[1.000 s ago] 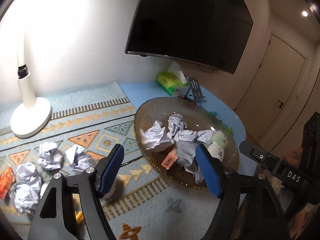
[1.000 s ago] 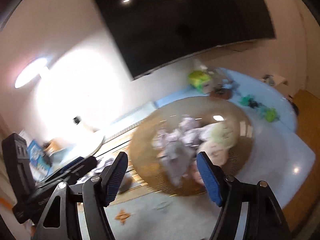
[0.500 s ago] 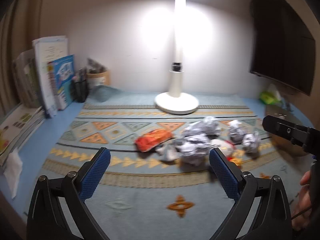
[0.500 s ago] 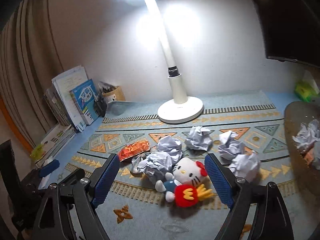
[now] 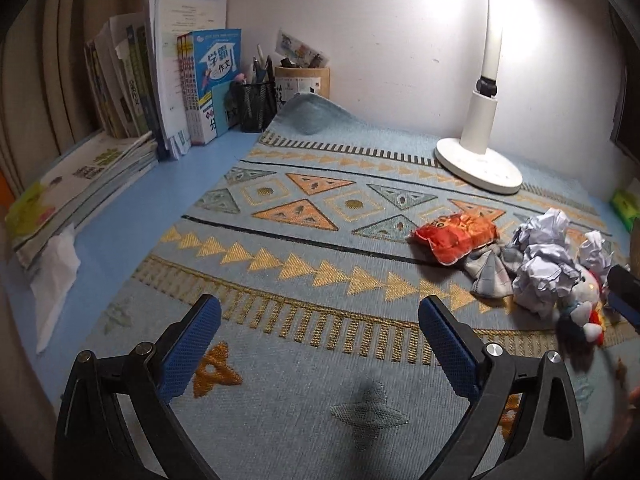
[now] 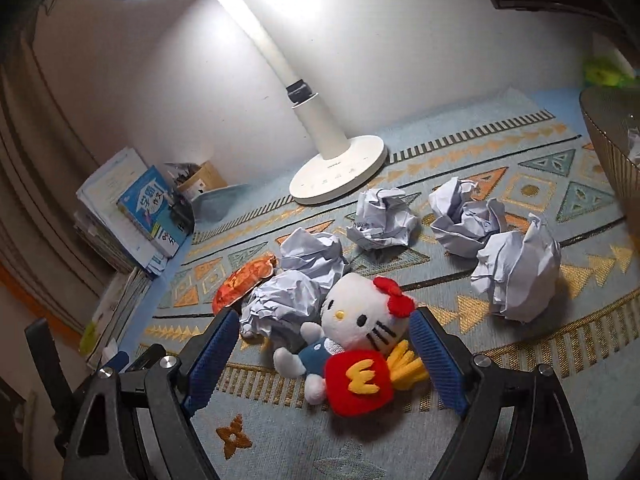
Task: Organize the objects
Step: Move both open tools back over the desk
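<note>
Between your right gripper's (image 6: 320,354) parted jaws, which have just been widening, lies the Hello Kitty plush (image 6: 352,340) on the patterned mat (image 6: 520,184), ungrasped, beside crumpled paper balls (image 6: 516,268). Your left gripper (image 5: 320,344) hangs released over bare mat.

A white desk lamp (image 5: 480,160) was set on the patterned mat (image 5: 320,208); books (image 5: 168,80) and a mesh pen holder (image 5: 254,106) were ranged far left.

Five paper balls (image 6: 382,218), one plush (image 6: 352,336)
</note>
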The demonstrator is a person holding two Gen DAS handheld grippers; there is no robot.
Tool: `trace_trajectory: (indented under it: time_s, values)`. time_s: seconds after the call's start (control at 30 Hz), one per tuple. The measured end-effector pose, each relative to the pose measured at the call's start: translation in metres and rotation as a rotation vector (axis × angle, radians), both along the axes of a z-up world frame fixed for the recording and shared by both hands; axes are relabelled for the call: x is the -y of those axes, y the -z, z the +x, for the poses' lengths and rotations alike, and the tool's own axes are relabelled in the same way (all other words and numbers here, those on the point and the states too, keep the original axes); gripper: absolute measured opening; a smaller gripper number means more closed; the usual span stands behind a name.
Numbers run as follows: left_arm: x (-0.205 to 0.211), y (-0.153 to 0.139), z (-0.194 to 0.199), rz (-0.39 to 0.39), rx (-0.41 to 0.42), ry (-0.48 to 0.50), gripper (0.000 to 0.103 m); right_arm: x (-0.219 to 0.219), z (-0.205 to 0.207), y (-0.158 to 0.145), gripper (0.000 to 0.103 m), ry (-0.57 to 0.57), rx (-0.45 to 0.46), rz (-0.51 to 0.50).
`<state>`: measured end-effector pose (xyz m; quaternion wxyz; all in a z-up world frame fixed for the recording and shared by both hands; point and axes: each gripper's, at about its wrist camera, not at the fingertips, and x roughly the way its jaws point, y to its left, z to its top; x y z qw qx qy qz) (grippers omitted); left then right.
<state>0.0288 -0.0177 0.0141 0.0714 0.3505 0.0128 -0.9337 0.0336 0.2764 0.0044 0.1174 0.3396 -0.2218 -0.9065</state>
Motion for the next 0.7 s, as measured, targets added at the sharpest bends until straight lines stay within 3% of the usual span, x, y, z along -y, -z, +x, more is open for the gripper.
trace_trajectory:
  time_s: [0.23,0.37,0.57,0.63,0.7]
  values:
    - [-0.013,0.004,-0.002,-0.057,0.017,0.044,0.099,-0.001,0.016,-0.009,0.090,0.106,-0.054,0.074]
    - [-0.007,0.004,-0.004,0.007,0.039,0.081,0.099,-0.002,0.031,-0.017,0.102,0.165,-0.111,0.117]
    - [-0.015,0.001,-0.015,0.104,0.077,0.237,0.099,0.008,0.029,-0.018,0.103,0.151,-0.112,0.188]
    - [-0.029,-0.005,-0.027,0.071,0.082,0.327,0.099,0.009,0.026,-0.016,0.103,0.144,-0.098,0.190]
    - [-0.042,-0.012,-0.044,-0.020,0.075,0.417,0.099,0.008,0.024,-0.014,0.103,0.148,-0.086,0.186]
